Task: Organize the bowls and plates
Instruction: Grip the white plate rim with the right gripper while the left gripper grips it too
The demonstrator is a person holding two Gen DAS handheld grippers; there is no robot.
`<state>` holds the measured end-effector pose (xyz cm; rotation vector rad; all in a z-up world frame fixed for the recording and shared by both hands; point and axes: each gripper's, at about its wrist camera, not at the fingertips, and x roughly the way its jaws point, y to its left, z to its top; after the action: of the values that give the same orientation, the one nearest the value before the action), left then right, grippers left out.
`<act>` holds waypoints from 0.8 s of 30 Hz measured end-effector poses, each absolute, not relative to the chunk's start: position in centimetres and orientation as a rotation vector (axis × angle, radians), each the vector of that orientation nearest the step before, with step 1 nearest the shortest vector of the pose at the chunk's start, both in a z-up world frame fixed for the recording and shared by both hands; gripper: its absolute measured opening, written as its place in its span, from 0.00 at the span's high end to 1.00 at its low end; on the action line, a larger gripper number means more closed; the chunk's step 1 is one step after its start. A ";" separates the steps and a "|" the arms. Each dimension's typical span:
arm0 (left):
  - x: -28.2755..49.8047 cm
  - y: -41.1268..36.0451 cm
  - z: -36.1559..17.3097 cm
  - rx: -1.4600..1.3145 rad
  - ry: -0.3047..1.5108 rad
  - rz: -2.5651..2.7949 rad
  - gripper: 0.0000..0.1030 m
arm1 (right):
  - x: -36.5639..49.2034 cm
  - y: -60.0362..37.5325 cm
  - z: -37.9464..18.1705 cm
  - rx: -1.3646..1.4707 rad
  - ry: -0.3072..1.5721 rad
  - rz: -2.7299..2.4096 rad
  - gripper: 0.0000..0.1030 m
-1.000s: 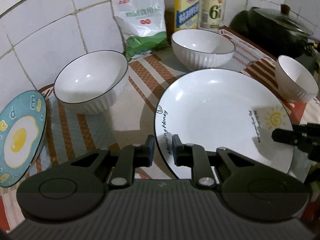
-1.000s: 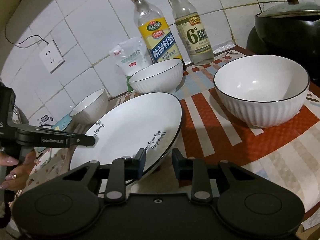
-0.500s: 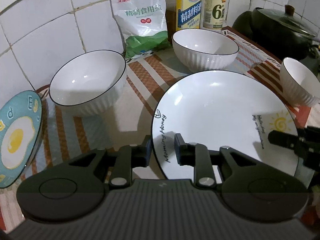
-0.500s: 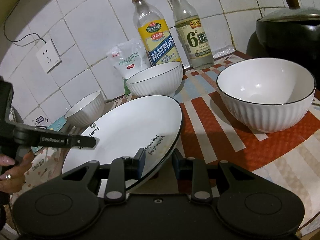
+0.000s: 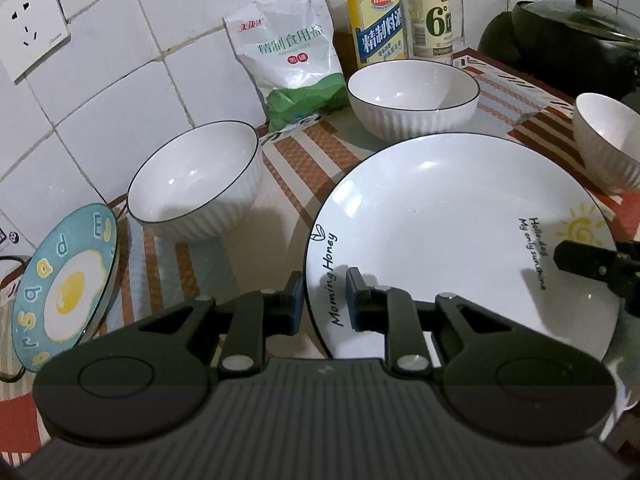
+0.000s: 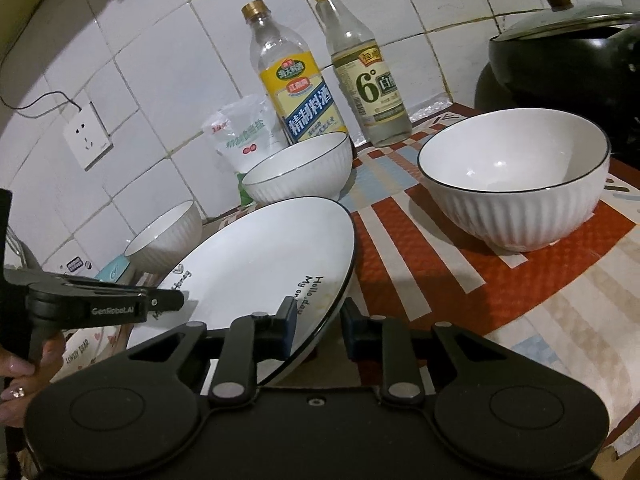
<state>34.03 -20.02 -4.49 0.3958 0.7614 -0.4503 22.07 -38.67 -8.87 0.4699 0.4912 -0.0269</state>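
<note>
Early in the sorting, by the look of it: nothing stacked yet. Big plate (image 5: 460,232) tilted above the striped worktop (image 5: 304,160), rim pinched at 9 o'clock by the left gripper (image 5: 323,298) and at 3 o'clock by the right gripper (image 6: 318,326), whose jaws have just been closing on that rim. Three ribbed bowls standing apart: one (image 5: 196,184) at 10 o'clock of the plate, one (image 5: 412,96) at 12, one (image 5: 608,140) at 2. Egg plate (image 5: 64,288) leaning at far 9 o'clock. Left to do, presumably: set the plates together, nest the bowls. Underside of the big plate hidden; egg plate's support unclear; the 2 o'clock bowl cut off in the left view.
</note>
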 end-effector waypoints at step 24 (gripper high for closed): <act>28.8 -13.2 0.6 0.262 0.762 -0.453 0.82 | 18.1 -35.8 -1.4 0.487 0.463 0.077 0.76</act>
<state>28.80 -13.23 0.58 0.2622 0.7620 -0.4531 18.06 -35.82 -1.43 0.4865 0.4633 0.0770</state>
